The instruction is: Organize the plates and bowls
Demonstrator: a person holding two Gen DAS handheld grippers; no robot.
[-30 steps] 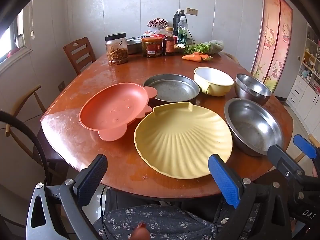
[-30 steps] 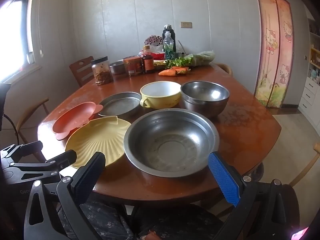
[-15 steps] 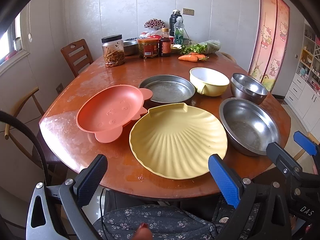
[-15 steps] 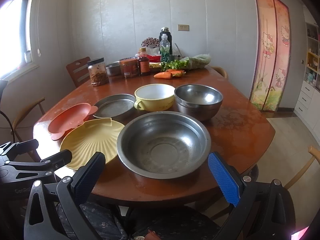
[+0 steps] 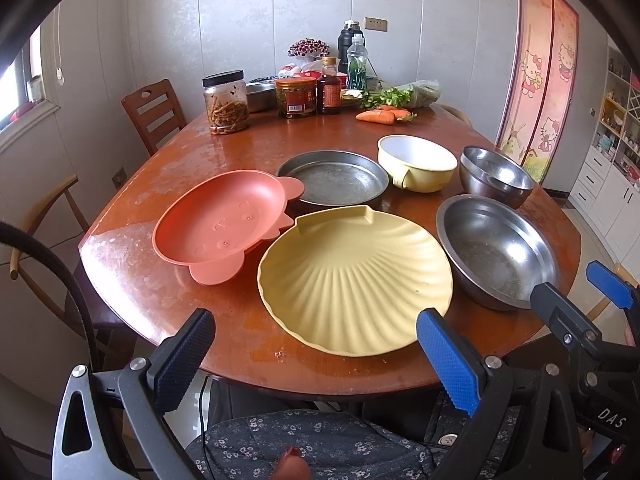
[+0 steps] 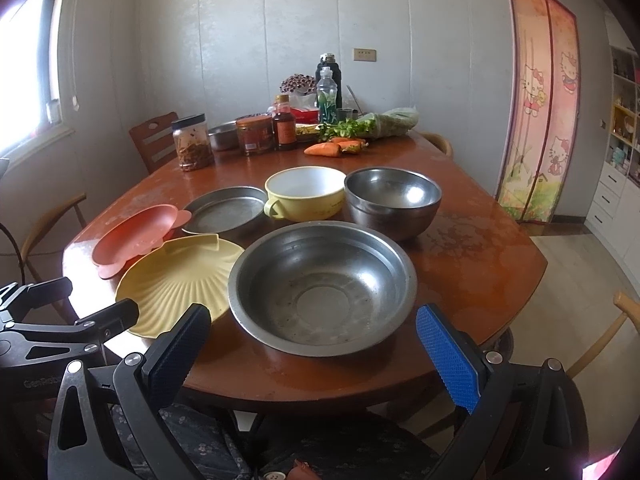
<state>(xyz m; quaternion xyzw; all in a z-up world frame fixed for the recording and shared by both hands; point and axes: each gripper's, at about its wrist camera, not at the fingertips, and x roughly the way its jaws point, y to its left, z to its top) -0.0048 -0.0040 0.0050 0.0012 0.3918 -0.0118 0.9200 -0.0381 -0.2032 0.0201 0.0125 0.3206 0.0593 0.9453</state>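
In the left wrist view, the pink plate (image 5: 222, 226) is seen at centre left of the frame, resting on the tabletop (image 5: 136, 280) with one ear overlapping the rim of the metal pan (image 5: 332, 178) behind it. Just right of it, at frame centre, lies the shell plate (image 5: 354, 280), its near rim close to the tabletop edge. The left gripper (image 5: 314, 346) is held low at the bottom of the frame, jaws wide apart and empty, and the shell plate lies straight ahead between the lines of its fingers. Further right are the big steel bowl (image 5: 496, 250), nearly touching the shell plate, and above it the yellow bowl (image 5: 418, 168) and the small steel bowl (image 5: 496, 176).

In the right wrist view, the shell plate (image 6: 176, 284) is found at lower left, with the left gripper's black frame beside it. The big steel bowl (image 6: 322, 286) fills the centre, directly ahead of the right gripper (image 6: 312, 348), whose jaws are likewise spread and hold nothing. The yellow bowl (image 6: 306, 192) and small steel bowl (image 6: 394, 200) stand behind it, side by side.

The coming move is judged to turn on this pairing: the plates lie nearer the left gripper, the bowls nearer the right. Nothing has yet been stacked, and neither gripper touches a dish.
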